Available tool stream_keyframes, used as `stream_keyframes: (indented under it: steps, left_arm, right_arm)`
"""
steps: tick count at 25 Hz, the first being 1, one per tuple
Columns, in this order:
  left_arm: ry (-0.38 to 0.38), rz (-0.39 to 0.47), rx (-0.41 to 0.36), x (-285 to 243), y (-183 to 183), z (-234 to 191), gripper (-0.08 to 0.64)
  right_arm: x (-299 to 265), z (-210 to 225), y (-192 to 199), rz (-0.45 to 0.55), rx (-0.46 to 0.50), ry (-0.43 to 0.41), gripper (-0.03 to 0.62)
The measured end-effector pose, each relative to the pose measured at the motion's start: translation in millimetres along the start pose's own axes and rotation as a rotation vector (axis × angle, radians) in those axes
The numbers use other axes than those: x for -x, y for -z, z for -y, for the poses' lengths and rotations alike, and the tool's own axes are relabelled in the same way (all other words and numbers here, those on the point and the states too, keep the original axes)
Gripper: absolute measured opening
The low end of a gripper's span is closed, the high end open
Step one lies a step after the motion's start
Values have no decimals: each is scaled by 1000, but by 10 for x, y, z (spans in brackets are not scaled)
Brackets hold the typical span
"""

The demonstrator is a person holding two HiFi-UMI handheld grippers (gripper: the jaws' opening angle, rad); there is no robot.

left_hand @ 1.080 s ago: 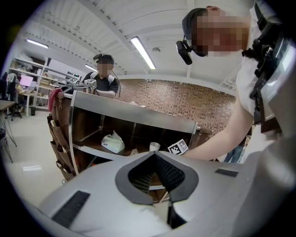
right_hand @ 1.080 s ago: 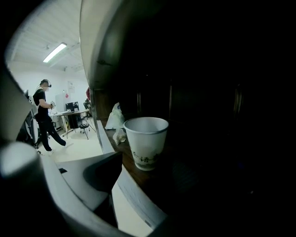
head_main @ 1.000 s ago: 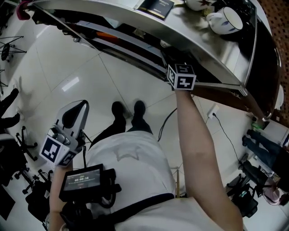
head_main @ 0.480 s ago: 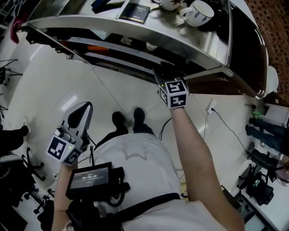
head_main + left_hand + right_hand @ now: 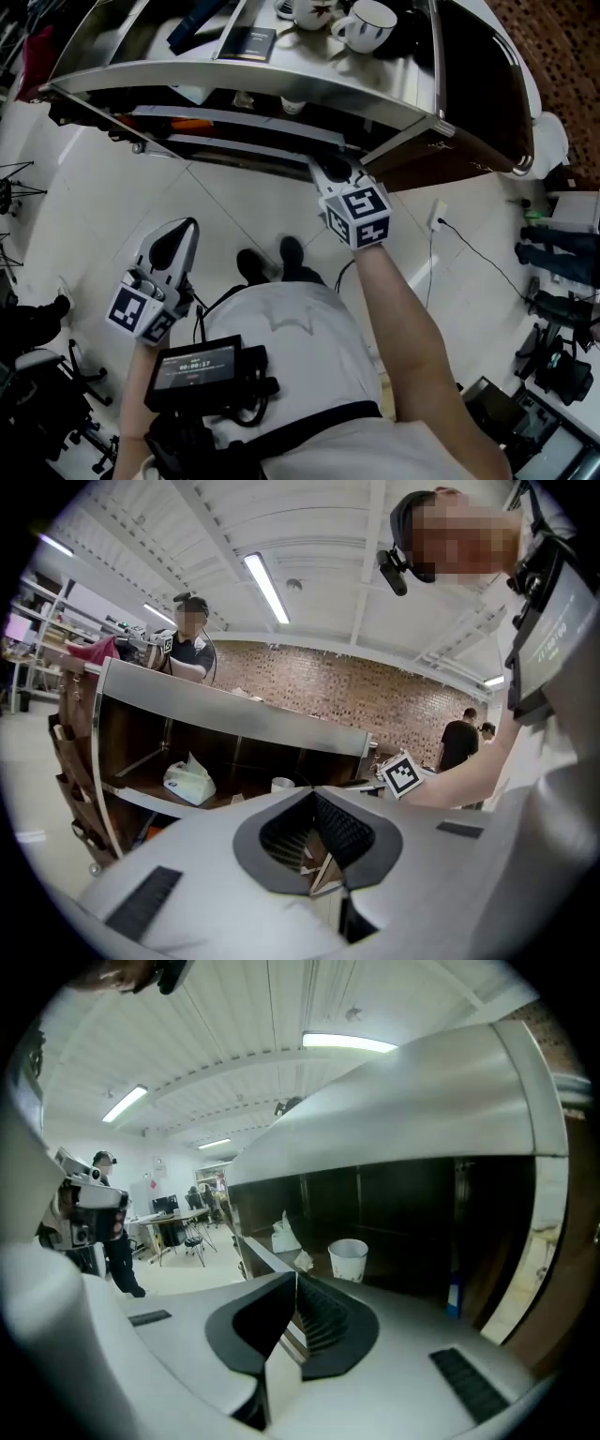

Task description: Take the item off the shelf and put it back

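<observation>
Left gripper [image 5: 316, 808]: held low at the person's side, well apart from the shelf. Its jaws are together with nothing between them.
Shelf [image 5: 281, 80]: a metal-edged unit ahead of the person. A mug [image 5: 367, 23] stands on its top level.
Tissue pack [image 5: 284, 1237]: on the dark lower level, left of the cup.
Paper cup [image 5: 348, 1260]: upright on the same level, apart from both grippers. It is judged the likeliest item of the task, though no view confirms this.
Right gripper [image 5: 295, 1288]: raised at the front edge of the lower level, pointing in. Its jaws have just been closing and meet, with nothing between them.
Step in hand: judged to be the gap between putting back and the next take, since nothing is carried.
Next move: would call for parting the right jaws, advancing them round the cup, and closing gently on its thin wall.
</observation>
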State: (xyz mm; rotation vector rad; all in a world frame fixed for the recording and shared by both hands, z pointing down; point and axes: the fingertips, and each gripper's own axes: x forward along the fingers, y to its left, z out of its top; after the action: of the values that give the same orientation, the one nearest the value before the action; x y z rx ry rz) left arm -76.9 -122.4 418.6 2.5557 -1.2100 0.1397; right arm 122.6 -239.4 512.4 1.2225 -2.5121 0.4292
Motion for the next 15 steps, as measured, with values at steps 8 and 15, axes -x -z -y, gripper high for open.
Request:
stream_keyframes:
  steps: [8,15]
  left_arm:
    - [37,-3,-37,-101,-104,101,-12]
    - [102,-15,-59,-192,-262,330,-12]
  right_arm:
    - [347,-588,-356,76,-4,-187,3]
    - [556,-1124,-648,123,47,-354,3]
